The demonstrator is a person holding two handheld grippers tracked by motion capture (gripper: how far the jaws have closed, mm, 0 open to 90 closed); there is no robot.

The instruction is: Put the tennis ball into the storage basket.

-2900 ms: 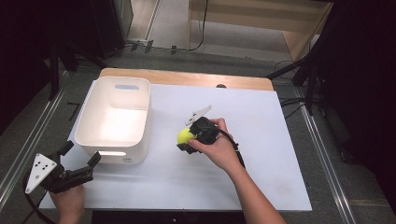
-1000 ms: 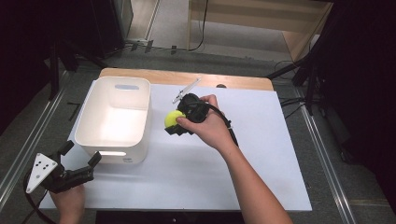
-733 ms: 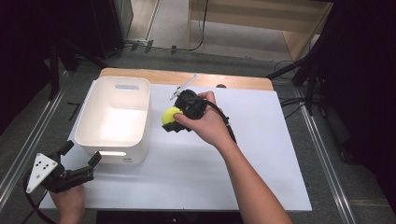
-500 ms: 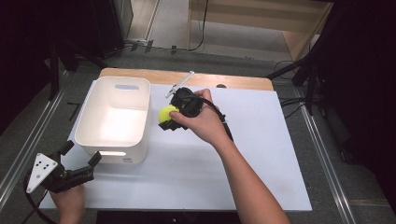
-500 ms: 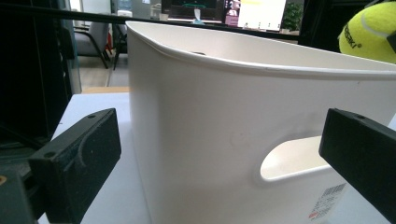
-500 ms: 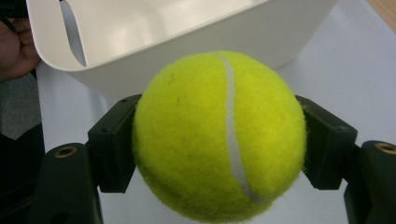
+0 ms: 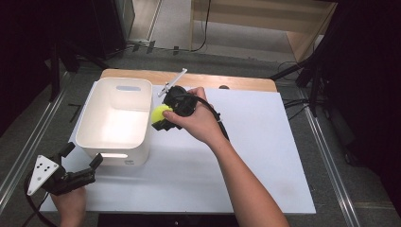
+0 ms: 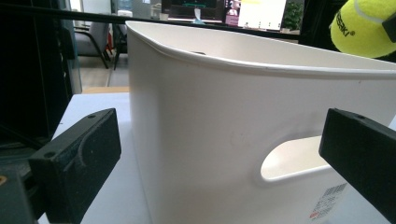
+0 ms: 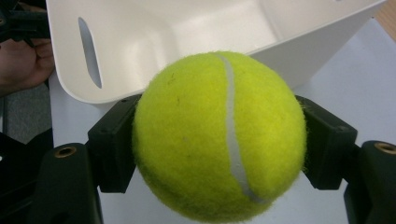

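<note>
**Tennis ball held at bin's right rim; left gripper idle at near corner**

Right gripper (image 7: 163, 118): the jaws are clamped on a yellow-green tennis ball (image 7: 159, 112), one jaw on each side of it, as the right gripper view confirms at close range (image 9: 219, 135). The person's right hand (image 7: 196, 120) carries the tool above the white table (image 7: 265, 156), with the ball right at the right-hand rim of the white bin (image 7: 90, 120) — off the table surface, and not inside the bin. From the left gripper view the ball (image 8: 366, 25) sits above the rim line at the upper right.

White bin: upright, open top, standing on the left part of the table. A handle slot is cut in its far wall and another in the near wall (image 8: 292, 161); a barcode label shows low on the near wall. No contents are visible in the parts of the interior that can be seen.

Left gripper (image 7: 81, 162): jaws spread wide, holding nothing. It is held by the left hand (image 7: 71, 205) at the table's near-left corner, pointing at the bin's near wall — close to it, but contact cannot be confirmed. The grey three-cornered plate sits on top of it.

Background: a wooden strip runs along the table's far edge
</note>
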